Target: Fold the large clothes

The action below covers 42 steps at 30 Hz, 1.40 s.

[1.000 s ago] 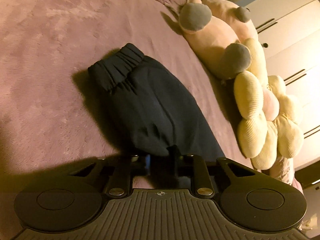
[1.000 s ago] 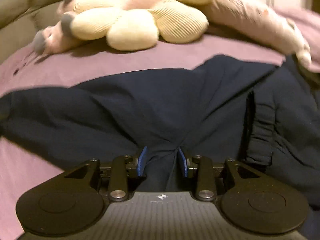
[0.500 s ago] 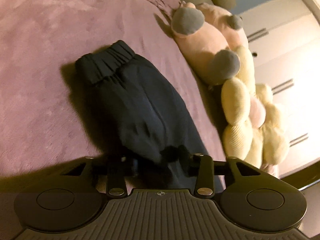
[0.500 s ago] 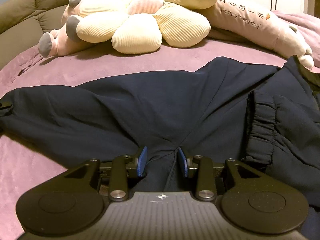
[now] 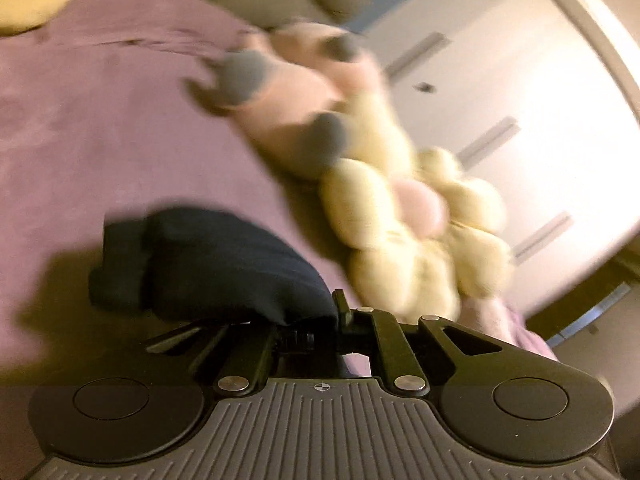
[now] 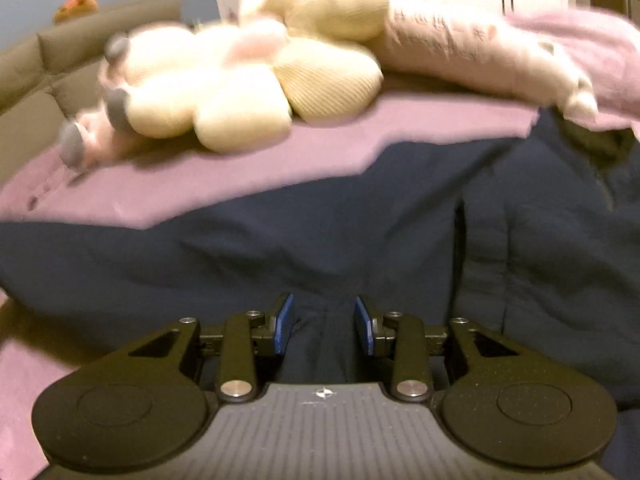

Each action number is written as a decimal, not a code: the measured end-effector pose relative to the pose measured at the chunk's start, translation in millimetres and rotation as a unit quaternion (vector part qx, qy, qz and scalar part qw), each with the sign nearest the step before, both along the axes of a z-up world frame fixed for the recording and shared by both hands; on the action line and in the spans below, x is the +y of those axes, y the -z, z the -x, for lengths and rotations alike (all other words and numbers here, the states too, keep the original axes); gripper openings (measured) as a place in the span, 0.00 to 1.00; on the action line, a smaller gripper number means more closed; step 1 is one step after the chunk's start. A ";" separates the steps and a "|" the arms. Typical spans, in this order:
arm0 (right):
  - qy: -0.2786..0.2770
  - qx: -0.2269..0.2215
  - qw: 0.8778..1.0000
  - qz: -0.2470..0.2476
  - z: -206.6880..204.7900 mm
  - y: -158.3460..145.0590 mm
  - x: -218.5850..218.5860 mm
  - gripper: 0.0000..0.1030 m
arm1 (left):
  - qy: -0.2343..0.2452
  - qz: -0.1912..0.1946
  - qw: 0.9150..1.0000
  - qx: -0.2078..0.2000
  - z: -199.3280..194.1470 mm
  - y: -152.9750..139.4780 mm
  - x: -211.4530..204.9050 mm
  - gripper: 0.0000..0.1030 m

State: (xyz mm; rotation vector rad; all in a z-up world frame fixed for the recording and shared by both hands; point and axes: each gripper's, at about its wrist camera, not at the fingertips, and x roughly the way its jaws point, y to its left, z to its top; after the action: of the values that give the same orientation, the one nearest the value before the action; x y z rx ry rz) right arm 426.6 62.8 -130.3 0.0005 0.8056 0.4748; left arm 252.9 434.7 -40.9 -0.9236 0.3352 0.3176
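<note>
Now navy garment (image 6: 320, 240) bunches between right hand-held gripper (image 6: 324, 326).

A bedroom: purple bedspread (image 5: 100, 128), plush toys (image 6: 224, 92), pale wardrobe doors (image 5: 520, 92)

Left gripper (image 5: 316, 322) clamped tight; right gripper (image 6: 324, 322) part-closed, pinching cloth

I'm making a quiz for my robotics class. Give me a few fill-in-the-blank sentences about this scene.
1. The garment being folded is dark ____.
2. It lies on a ____ bedspread.
3. Both the left gripper and the right gripper are shut on the ____.
4. The yellow flower cushion sits ____ the garment.

Answers: blue; purple; garment; beyond
</note>
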 end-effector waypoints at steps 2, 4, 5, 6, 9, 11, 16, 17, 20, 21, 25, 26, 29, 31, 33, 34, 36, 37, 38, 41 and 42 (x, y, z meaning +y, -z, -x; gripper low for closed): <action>-0.025 -0.005 1.000 0.014 -1.8 9.5 1.7 0.33 | 0.027 -0.024 0.999 -0.017 -9.0 -22.4 -21.0 0.10; -0.034 0.005 0.999 0.014 -5.7 0.5 -0.2 0.33 | 0.063 -0.038 0.996 -0.039 -21.1 -43.8 -46.7 0.10; -0.029 0.014 0.999 -0.008 -7.0 -5.8 -8.3 0.31 | 0.087 -0.046 0.994 -0.050 -28.8 -53.9 -63.1 0.10; -0.019 0.022 0.999 -0.041 -6.3 -11.9 -21.3 0.31 | 0.114 -0.054 0.990 -0.059 -38.5 -64.1 -84.1 0.10; 0.032 0.006 0.995 -0.094 9.1 -29.0 -67.9 0.32 | 0.197 -0.071 0.976 -0.066 -71.2 -76.6 -150.0 0.10; 0.059 0.004 0.991 -0.122 22.5 -34.3 -105.0 0.32 | 0.252 -0.080 0.963 -0.054 -98.1 -71.3 -204.6 0.10; 0.126 0.005 0.981 -0.145 56.0 -38.6 -197.6 0.32 | 0.325 -0.119 0.937 0.047 -151.0 -12.4 -334.8 0.44; 0.137 0.012 0.979 -0.149 60.7 -37.5 -213.9 0.33 | 0.334 -0.134 0.930 0.071 -158.1 1.9 -356.7 0.54; 0.149 0.036 0.977 -0.149 67.6 -27.7 -246.7 0.33 | 0.356 -0.179 0.907 0.137 -168.3 40.4 -403.8 0.83; 0.153 0.041 0.977 -0.146 67.9 -24.3 -255.6 0.33 | 0.364 -0.194 0.896 0.161 -164.6 50.3 -413.1 0.83; 0.172 0.060 0.965 -0.188 65.9 -18.2 -285.8 0.33 | 0.372 -0.235 0.887 0.140 -127.4 39.5 -410.8 0.92; 0.176 0.061 0.963 -0.196 64.0 -19.1 -290.2 0.37 | 0.364 -0.231 0.893 0.129 -115.7 31.8 -399.6 0.93; 0.174 0.070 0.952 -0.240 58.1 -18.5 -295.4 0.49 | 0.333 -0.218 0.911 0.103 -80.7 16.2 -365.7 0.94; 0.174 0.074 0.943 -0.274 53.8 -19.3 -294.3 0.58 | 0.295 -0.226 0.921 0.115 -67.2 13.9 -336.5 0.94; 0.171 0.082 0.937 -0.295 41.9 -18.7 -288.0 0.63 | 0.265 -0.232 0.925 0.143 -61.7 20.0 -313.9 0.93; 0.167 0.089 0.936 -0.297 35.8 -16.9 -282.2 0.63 | 0.252 -0.224 0.928 0.160 -61.9 23.8 -300.9 0.93; 0.169 0.108 0.938 -0.284 20.1 -10.8 -269.5 0.63 | 0.237 -0.205 0.932 0.180 -59.9 31.2 -285.1 0.92; 0.171 0.118 0.938 -0.277 14.6 -7.4 -263.8 0.62 | 0.231 -0.203 0.934 0.185 -60.7 35.0 -281.3 0.92; 0.173 0.121 0.939 -0.271 10.0 -5.4 -258.8 0.54 | 0.229 -0.205 0.933 0.189 -62.3 37.9 -279.4 0.91; 0.163 0.106 0.947 -0.255 2.1 -14.4 -247.9 0.21 | 0.224 -0.221 0.925 0.214 -65.3 42.9 -279.6 0.86; 0.160 0.097 0.948 -0.258 1.8 -20.3 -247.5 0.17 | 0.224 -0.220 0.925 0.215 -66.8 43.0 -281.0 0.86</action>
State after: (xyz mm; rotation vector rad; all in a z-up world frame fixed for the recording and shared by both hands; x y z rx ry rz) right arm 424.8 -184.7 -110.0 0.6641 0.8350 0.3684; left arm 319.7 153.7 -83.9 -0.3086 0.8279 0.1571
